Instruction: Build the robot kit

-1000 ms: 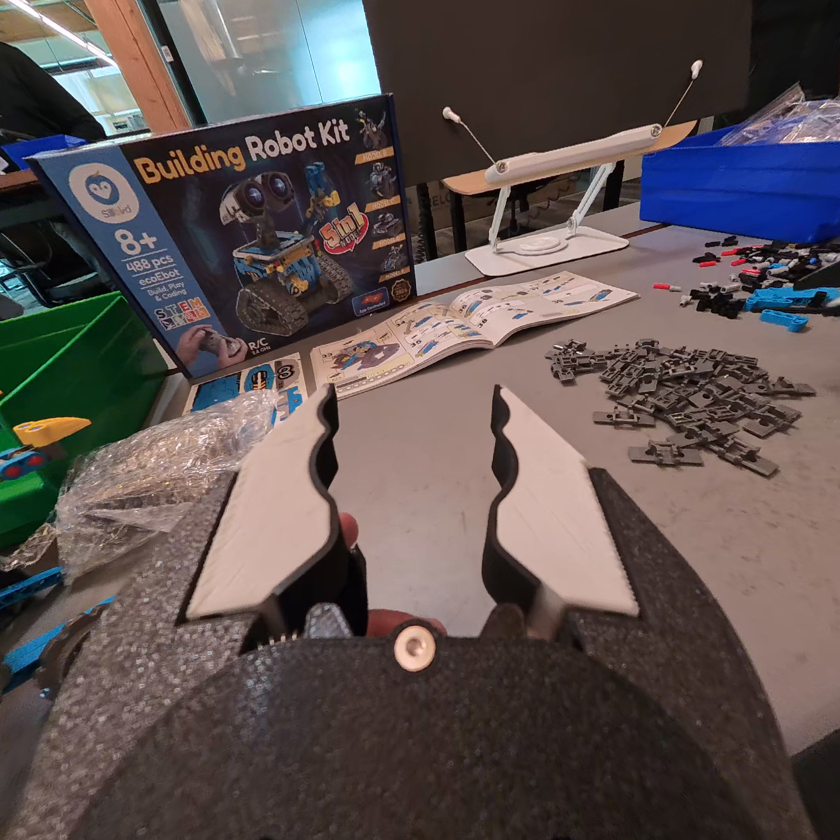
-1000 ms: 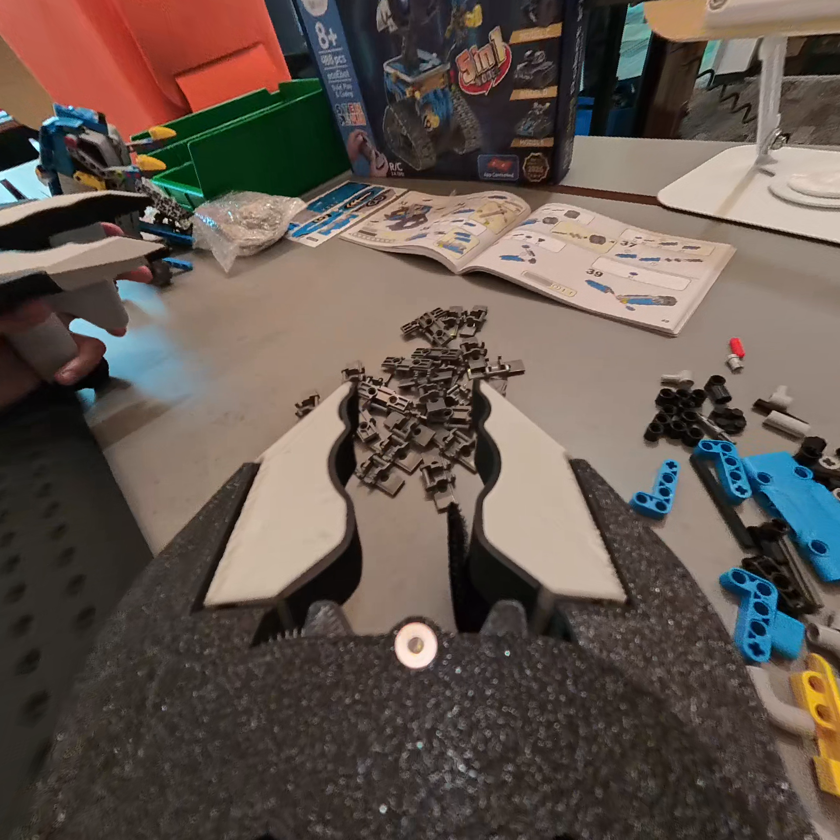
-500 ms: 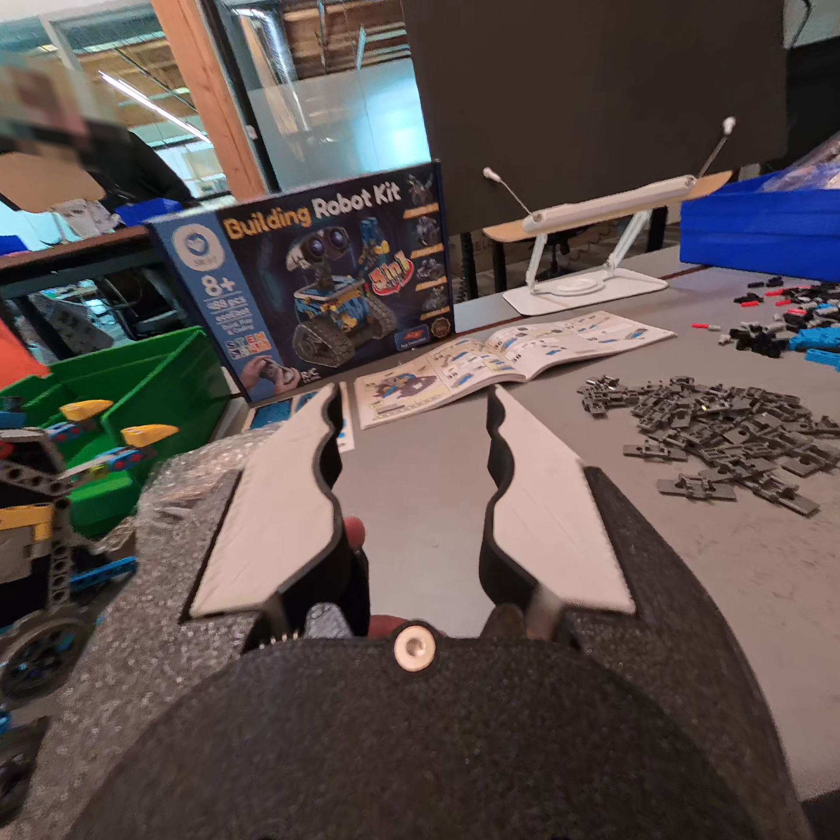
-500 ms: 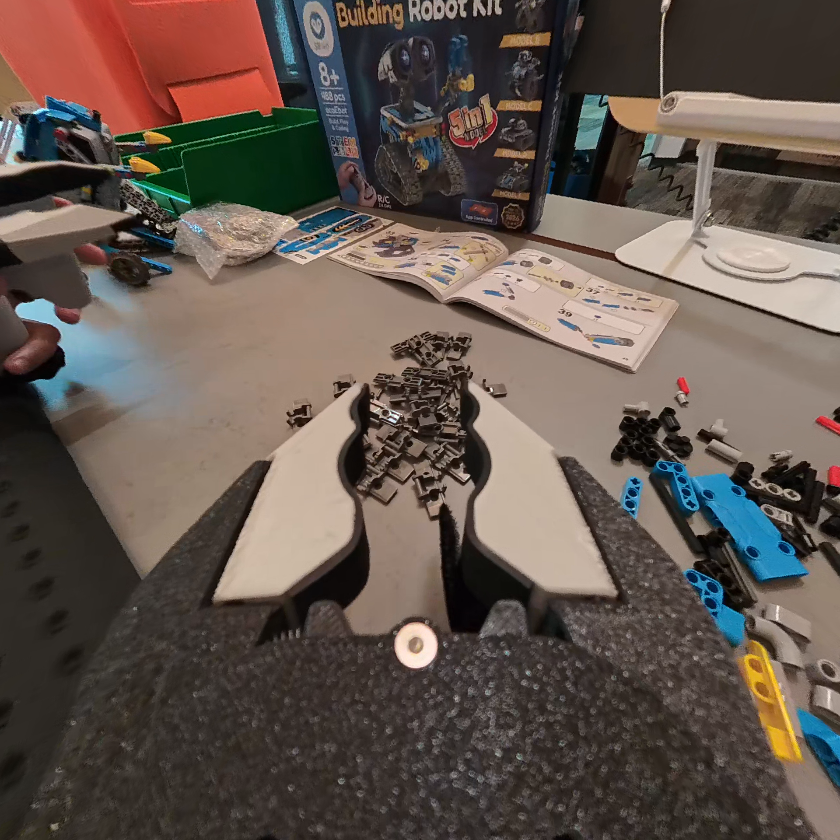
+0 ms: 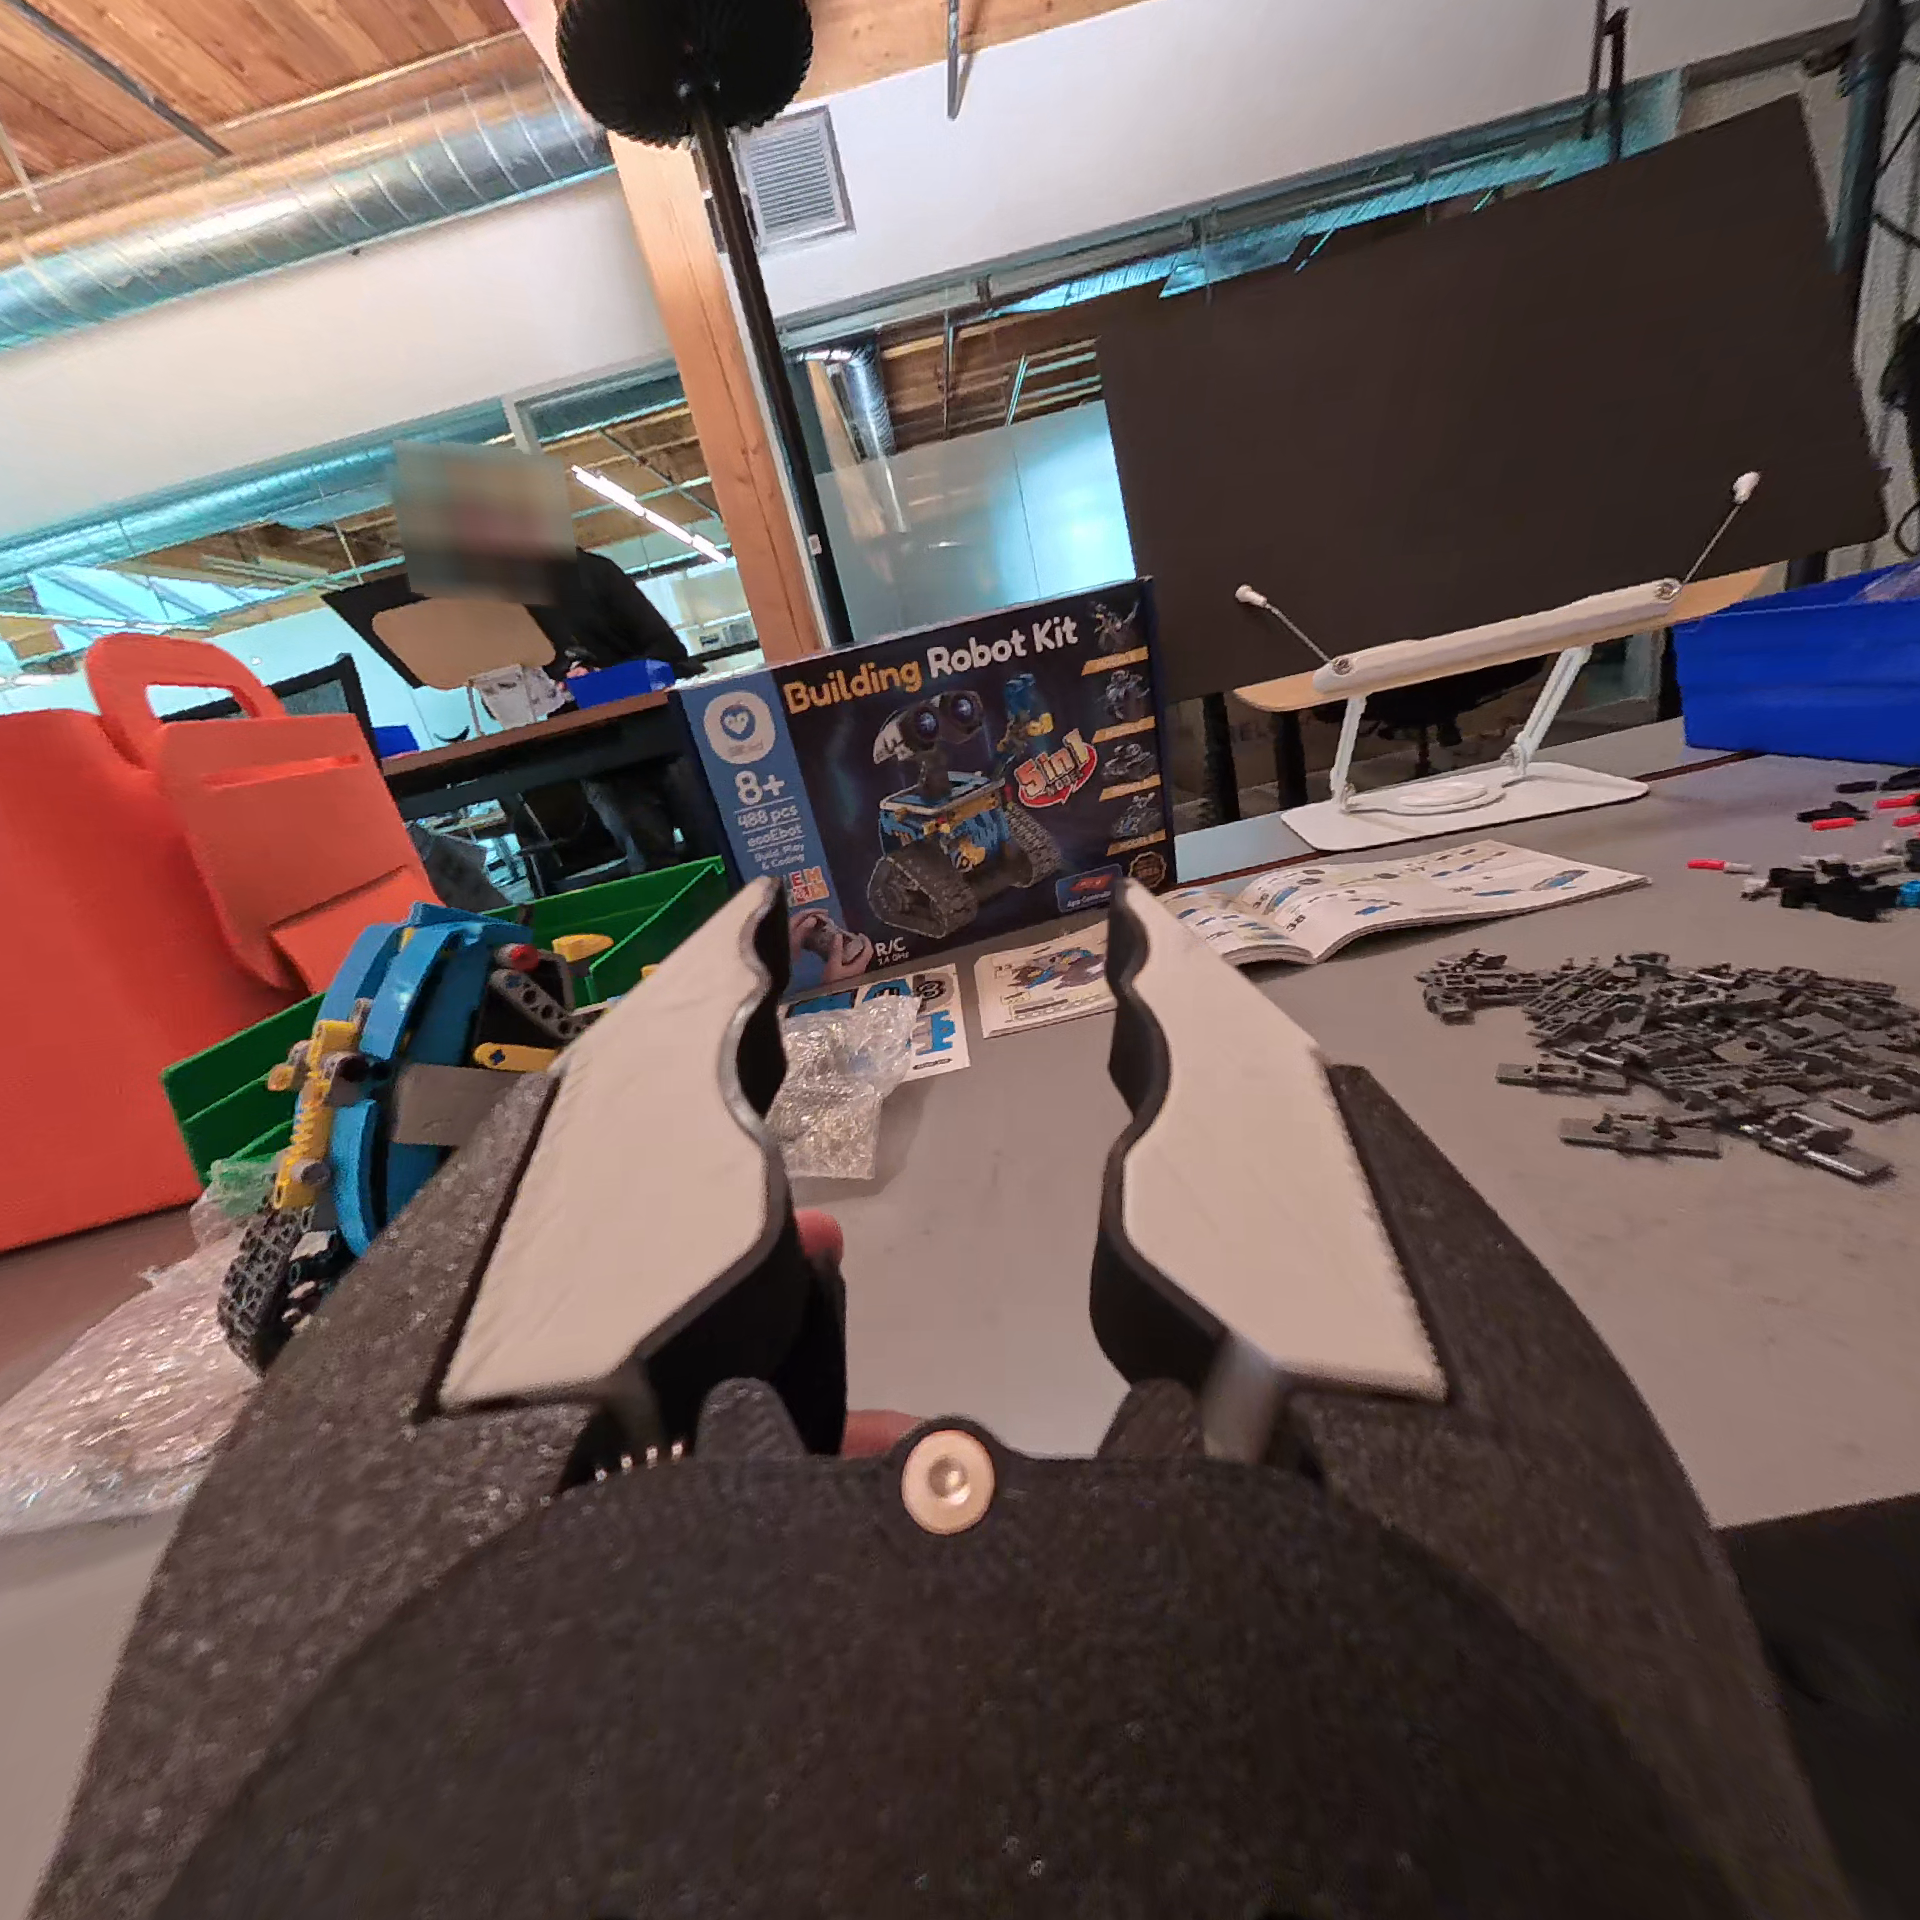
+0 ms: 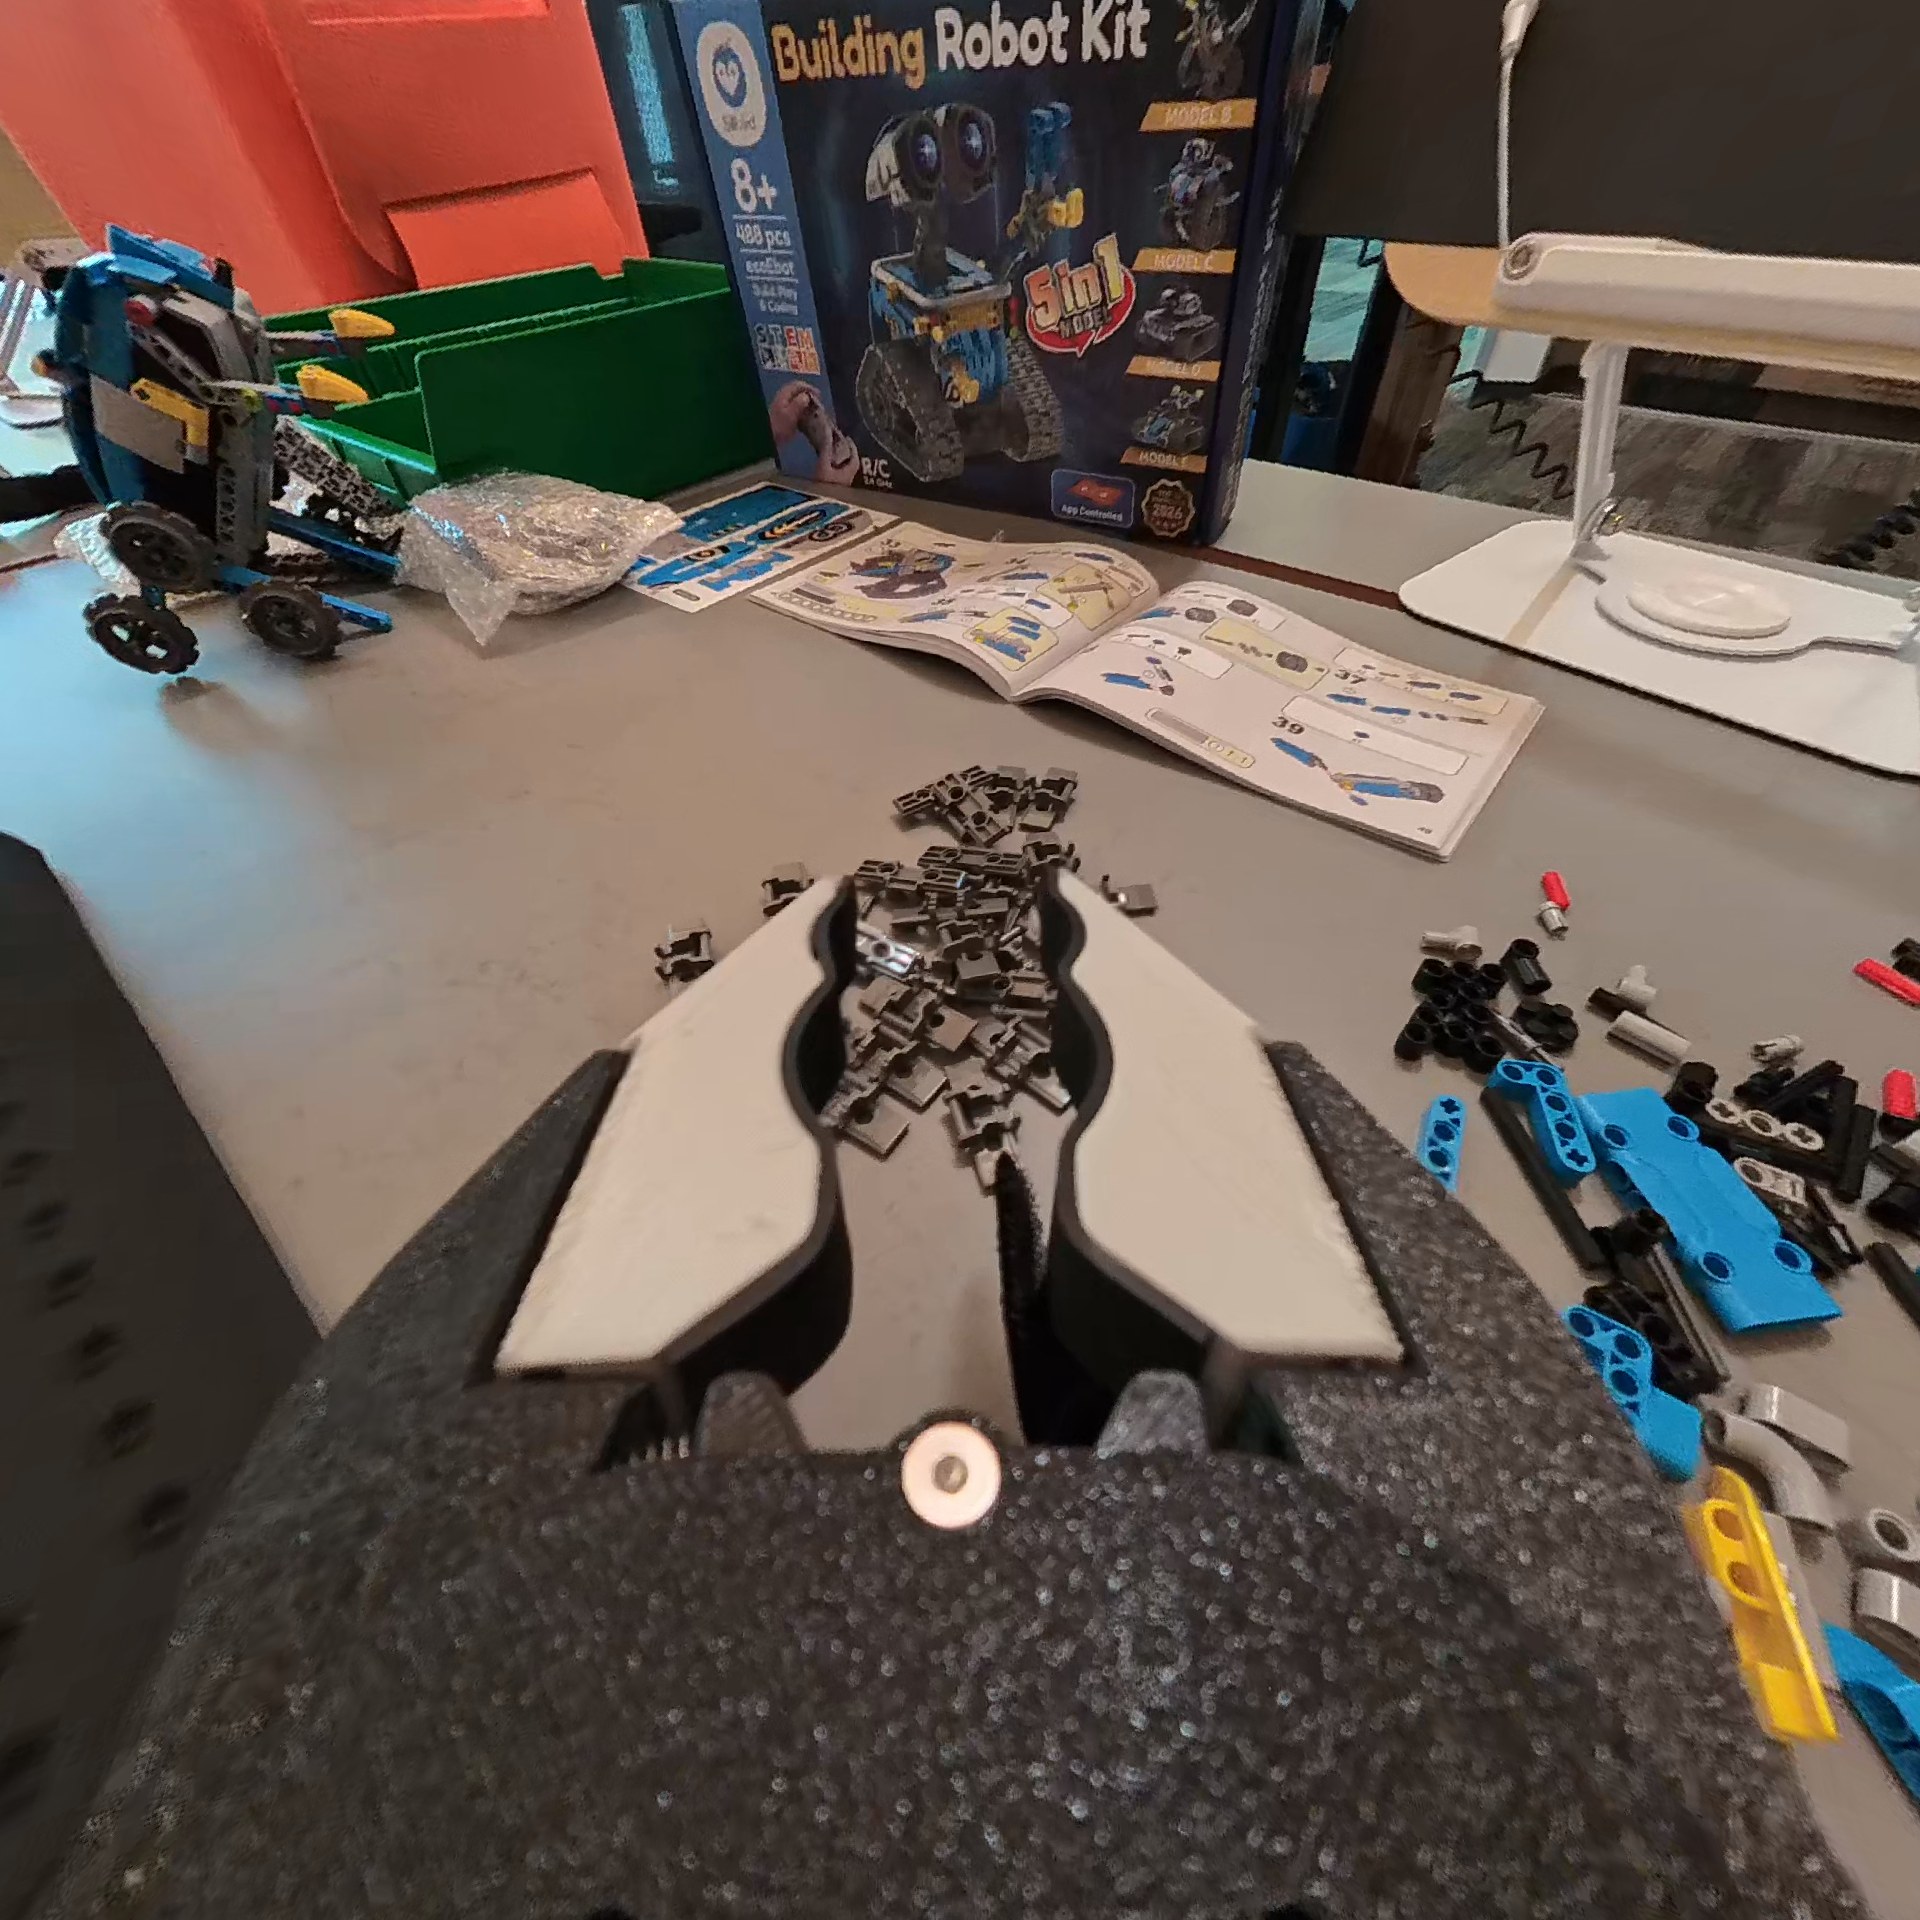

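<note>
a grey table [image 6: 416, 852] carries everything, in an open workshop room with a timber ceiling, a wooden post, silver ducting and a black panel behind; a person sits at a far desk.

the left gripper [image 5: 940, 935] is held above the table with its jaws wide apart and nothing between them. past its tips stands one dark blue kit box [image 5: 935, 769], with one crinkled plastic bag [image 5: 831, 1081] and one sticker sheet [image 5: 935, 1013] lying between. to its left is one partly built blue wheeled model [image 5: 353, 1091], beside one green bin [image 5: 623, 925] and one orange case [image 5: 135, 904]. ahead and to its right lie one open instruction booklet [image 5: 1403, 899] and one white stand [image 5: 1455, 727], with one blue bin [image 5: 1797, 675] at the far right.

the right gripper [image 6: 951, 894] has its jaws partly open, gripping nothing, its tips low over one pile of small dark grey pieces [image 6: 956, 997], which shows between the fingers; whether they touch it i cannot tell. a few strays lie just left of its left finger. to its right is one scatter of black, blue, grey, red and yellow parts [image 6: 1683, 1153], too many and too overlapped to count.
</note>
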